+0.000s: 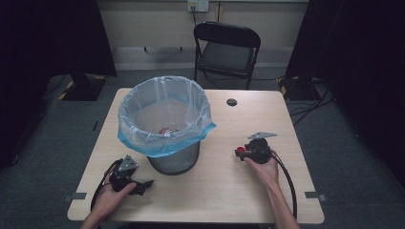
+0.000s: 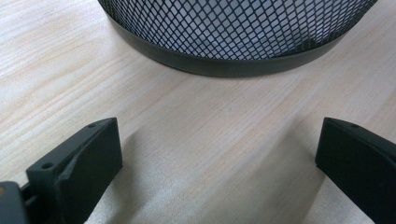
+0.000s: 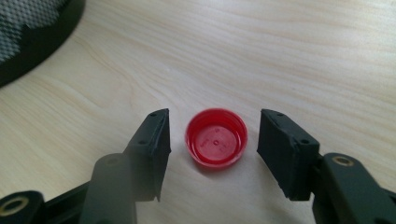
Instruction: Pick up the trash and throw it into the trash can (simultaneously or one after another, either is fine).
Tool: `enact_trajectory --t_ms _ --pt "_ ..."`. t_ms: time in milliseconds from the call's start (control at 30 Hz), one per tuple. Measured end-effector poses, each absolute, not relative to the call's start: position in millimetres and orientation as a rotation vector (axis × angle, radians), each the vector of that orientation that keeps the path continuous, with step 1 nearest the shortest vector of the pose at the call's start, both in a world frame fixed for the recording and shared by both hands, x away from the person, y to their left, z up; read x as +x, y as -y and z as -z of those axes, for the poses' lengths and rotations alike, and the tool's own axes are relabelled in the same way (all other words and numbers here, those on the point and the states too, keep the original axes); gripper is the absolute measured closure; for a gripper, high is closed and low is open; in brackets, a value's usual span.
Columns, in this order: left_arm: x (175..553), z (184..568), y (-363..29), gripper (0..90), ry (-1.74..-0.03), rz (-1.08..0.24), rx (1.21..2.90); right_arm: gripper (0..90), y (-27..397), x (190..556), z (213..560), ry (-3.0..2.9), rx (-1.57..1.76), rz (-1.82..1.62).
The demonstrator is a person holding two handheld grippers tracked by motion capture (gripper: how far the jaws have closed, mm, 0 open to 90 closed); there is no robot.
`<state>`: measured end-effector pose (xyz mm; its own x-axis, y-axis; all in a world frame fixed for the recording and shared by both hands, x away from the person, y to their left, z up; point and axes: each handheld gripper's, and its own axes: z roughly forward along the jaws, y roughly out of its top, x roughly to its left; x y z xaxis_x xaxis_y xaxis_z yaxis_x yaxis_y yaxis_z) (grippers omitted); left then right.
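Two grippers are on the go here, one in each of your hands, both down low over the light wood table (image 1: 224, 191). Your right gripper (image 3: 214, 135) has its jaws spread apart with a red bottle cap (image 3: 216, 137) sitting right between them, open side up on the tabletop. Neither jaw is touching it, there's a small gap on both sides, so nothing is held yet. From the high view the cap (image 1: 240, 150) pokes out as a red dot at the front of the right gripper (image 1: 246, 152), to the right of the bin.

Your left gripper (image 2: 215, 154) is wide open and empty, pointing at the base of the black mesh wastebasket (image 2: 233, 32), which is close in front of it. The wastebasket (image 1: 173, 160) stands near the table's middle-left with a clear bag (image 1: 165, 112) that has a blue edge folded over the rim. Something red and white lies at the bottom inside, too small to identify.

As for labels or writing, I can't read any; the cap's inside has faint moulded marks I can't make out. A black folding chair (image 1: 227, 47) sits behind the table.
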<state>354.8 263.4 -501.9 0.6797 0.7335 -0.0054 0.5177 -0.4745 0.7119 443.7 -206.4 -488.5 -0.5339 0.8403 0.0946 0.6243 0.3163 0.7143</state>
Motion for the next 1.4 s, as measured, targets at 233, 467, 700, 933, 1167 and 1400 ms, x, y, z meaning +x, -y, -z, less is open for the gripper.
enact_trajectory --t_ms 233,467,700,933,1167,1400 --pt "355 502 -263 0.0 -0.957 -0.393 2.184 55.9 201 438 491 -2.266 1.244 -0.949" --pt "355 502 -263 0.0 -0.956 -0.392 2.183 56.6 199 437 492 -2.237 1.274 -0.954" --pt "355 502 -263 0.0 -0.957 -0.392 2.184 59.9 195 439 488 -2.250 1.299 -0.909" --pt "355 502 -263 0.0 -0.957 -0.393 2.184 59.9 194 441 484 -2.229 1.336 -0.938" --pt "355 502 -263 0.0 -0.957 -0.394 2.184 59.8 199 438 470 -2.202 1.365 -1.076" --pt "355 502 -263 0.0 -0.956 -0.393 2.184 59.8 201 436 461 -2.186 1.385 -1.186"
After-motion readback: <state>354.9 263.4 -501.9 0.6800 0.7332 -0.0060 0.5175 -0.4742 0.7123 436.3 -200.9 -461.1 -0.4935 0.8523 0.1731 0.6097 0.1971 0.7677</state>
